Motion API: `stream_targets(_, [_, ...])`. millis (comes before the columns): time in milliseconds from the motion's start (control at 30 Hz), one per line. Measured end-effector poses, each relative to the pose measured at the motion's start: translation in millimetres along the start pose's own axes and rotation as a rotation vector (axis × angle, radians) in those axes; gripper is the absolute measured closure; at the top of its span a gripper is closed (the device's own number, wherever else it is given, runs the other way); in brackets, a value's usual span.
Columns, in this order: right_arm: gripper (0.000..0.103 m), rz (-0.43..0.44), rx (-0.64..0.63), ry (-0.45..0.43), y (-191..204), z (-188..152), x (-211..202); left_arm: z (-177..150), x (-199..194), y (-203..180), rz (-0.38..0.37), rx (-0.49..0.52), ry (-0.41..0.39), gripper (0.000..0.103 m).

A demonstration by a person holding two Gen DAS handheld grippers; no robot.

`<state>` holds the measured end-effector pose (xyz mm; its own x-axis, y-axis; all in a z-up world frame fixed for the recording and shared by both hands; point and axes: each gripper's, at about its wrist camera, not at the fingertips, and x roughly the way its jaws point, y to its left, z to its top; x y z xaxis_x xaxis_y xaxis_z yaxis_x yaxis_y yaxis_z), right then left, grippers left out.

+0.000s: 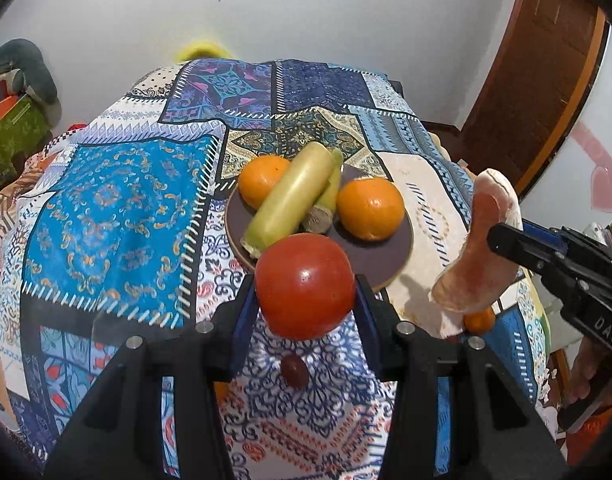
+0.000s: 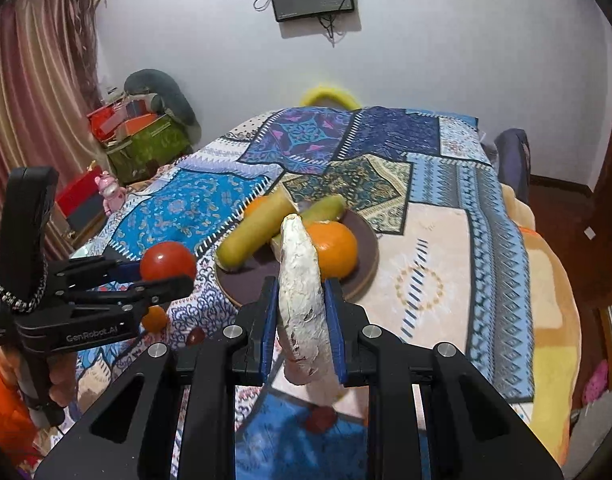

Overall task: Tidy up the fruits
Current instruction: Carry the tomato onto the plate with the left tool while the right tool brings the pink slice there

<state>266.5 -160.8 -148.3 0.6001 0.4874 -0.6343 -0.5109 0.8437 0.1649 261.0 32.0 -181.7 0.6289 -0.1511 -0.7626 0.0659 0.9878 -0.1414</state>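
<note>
Patchwork cloth (image 1: 117,208) covers the table in the left wrist view. Near its middle sits a dark plate (image 1: 370,256) holding two oranges (image 1: 370,208) and two pale green stalks (image 1: 289,196). Just in front of the plate, the left gripper (image 1: 306,296) clamps a red tomato (image 1: 304,286) above the cloth. Right of the plate, the right gripper (image 1: 496,240) pinches a pomelo segment (image 1: 482,248).

From the right wrist view, the right gripper (image 2: 301,320) squeezes the pomelo segment (image 2: 299,288) in front of the plate (image 2: 366,256); left of the plate, the left gripper (image 2: 161,276) grips the tomato (image 2: 167,260).

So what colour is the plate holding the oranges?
Dark brown-purple top with a tan wooden rim; the plate shows best in the left wrist view.
</note>
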Motion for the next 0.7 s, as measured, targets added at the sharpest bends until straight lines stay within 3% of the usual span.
stream_targets(700, [0.082, 0.096, -0.055, 0.065, 8.8, 22.0, 67.5, 10.9, 55.9, 3.6, -0.011, 0.014, 0.049, 0.057])
